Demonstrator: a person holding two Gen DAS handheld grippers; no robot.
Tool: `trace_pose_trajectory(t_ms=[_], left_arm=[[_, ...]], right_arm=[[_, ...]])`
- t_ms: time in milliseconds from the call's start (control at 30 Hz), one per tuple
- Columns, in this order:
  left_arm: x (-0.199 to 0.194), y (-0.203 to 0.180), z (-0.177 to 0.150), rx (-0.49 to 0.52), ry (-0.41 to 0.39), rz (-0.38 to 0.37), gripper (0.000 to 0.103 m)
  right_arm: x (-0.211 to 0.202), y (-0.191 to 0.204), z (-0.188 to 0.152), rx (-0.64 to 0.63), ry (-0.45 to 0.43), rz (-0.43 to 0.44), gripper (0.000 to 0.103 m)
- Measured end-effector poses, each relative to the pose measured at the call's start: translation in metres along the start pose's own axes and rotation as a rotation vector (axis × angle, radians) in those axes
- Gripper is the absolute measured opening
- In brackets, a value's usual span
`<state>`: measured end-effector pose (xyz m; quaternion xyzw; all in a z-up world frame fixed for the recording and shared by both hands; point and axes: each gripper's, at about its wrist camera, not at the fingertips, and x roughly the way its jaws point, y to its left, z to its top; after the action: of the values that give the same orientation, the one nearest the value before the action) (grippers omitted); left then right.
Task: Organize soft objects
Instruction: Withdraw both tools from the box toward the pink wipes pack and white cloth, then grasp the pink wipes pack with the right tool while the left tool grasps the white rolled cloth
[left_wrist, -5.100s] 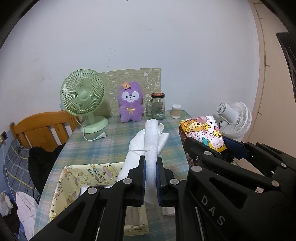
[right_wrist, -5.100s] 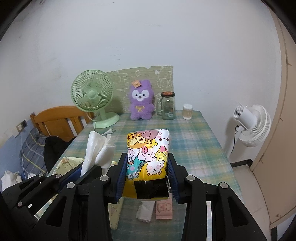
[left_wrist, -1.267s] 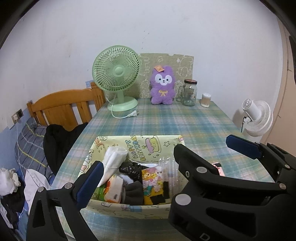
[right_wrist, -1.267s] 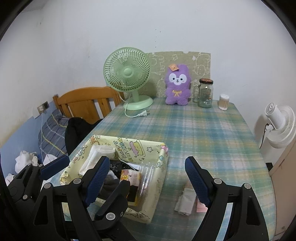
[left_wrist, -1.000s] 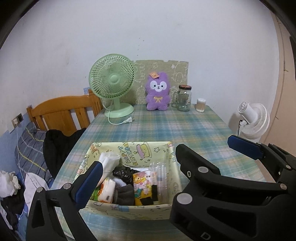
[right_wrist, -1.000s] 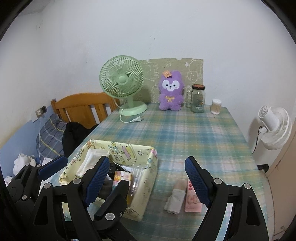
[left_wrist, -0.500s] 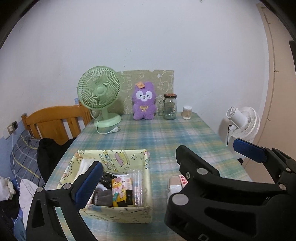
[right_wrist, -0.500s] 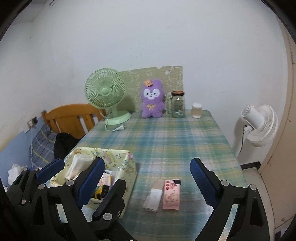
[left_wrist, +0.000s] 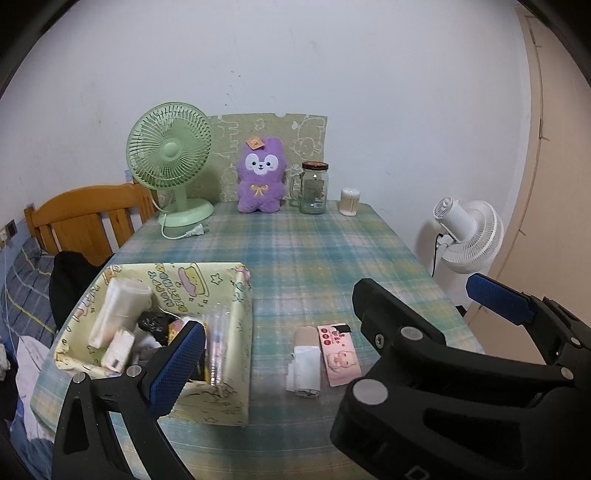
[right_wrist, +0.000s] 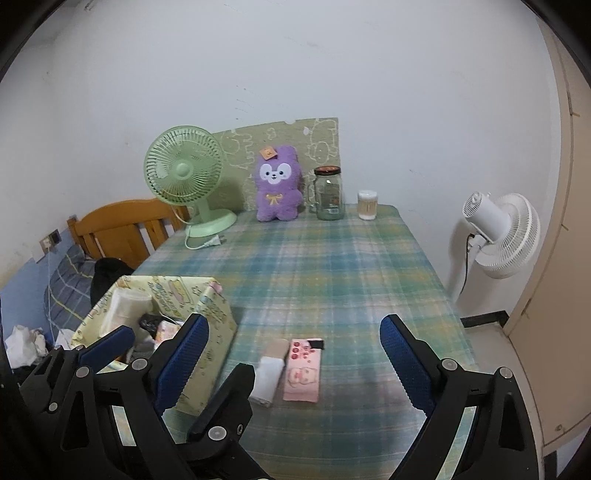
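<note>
A yellow cartoon-print box (left_wrist: 229, 354) stuffed with soft packs sat at the table's eight o'clock, with the left gripper (left_wrist: 277, 332) hanging over it, jaws spread wide and empty. At six o'clock a white folded cloth (right_wrist: 266, 376) and a pink tissue pack (right_wrist: 303, 369) lay touching on the plaid tablecloth (right_wrist: 314, 266). The right gripper (right_wrist: 295, 354), jaws just opened wide, framed both without touching them.

We see the right gripper (right_wrist: 295, 354) and left gripper (left_wrist: 295, 325): matte black plastic frames, silver round screw heads, and textured blue pads (right_wrist: 404, 360) lining each finger.
</note>
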<state>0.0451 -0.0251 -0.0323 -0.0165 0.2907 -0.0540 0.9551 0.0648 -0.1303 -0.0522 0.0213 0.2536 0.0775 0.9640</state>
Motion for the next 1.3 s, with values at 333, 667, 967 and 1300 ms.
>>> trace_pose_trajectory(t_ms=[333, 667, 967, 1300], left_arm=[[0.021, -0.015, -0.016, 0.007, 0.051, 0.002, 0.102], [0.039, -0.025, -0.029, 0.016, 0.101, -0.034, 0.095], [0.062, -0.018, -0.045, 0.009, 0.194, 0.017, 0.08], [0.078, -0.013, -0.064, 0.034, 0.222, 0.032, 0.072]], right_arm=[[0.016, -0.022, -0.02, 0.041, 0.033, -0.002, 0.096], [0.03, -0.036, -0.037, 0.068, 0.066, -0.014, 0.096], [0.054, -0.04, -0.055, 0.093, 0.142, 0.009, 0.096], [0.081, -0.034, -0.065, 0.059, 0.209, -0.004, 0.094]])
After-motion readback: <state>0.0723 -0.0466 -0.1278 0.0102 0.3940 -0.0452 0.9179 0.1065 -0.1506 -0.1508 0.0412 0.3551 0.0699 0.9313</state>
